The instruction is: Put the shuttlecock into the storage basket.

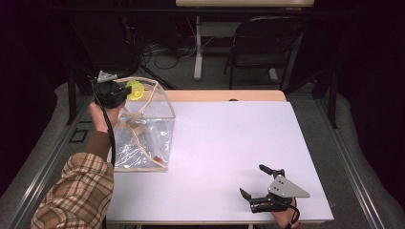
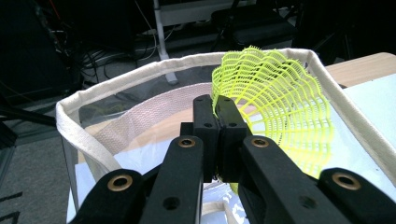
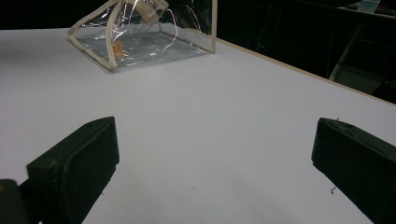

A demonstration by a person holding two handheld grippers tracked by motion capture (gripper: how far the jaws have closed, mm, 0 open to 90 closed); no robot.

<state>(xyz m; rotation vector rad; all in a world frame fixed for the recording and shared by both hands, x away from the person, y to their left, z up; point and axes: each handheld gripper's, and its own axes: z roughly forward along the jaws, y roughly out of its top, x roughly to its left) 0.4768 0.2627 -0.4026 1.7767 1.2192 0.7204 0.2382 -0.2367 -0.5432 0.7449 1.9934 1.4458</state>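
Netting this light and bendy crushes easily, so my left tongs (image 2: 217, 123) pinch the yellow birdie (image 2: 275, 109) by its rim; right tongs (image 3: 212, 163) wide apart.

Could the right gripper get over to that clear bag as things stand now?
Probably yes. The right gripper rests open at the near right of the table, and bare tabletop lies between it and the clear bag. The left gripper, shut on a yellow mesh shuttlecock, crowds only the bag's top opening.

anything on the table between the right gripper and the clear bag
Nothing: in the right gripper view, the white table is bare from the open right gripper up to the clear bag.
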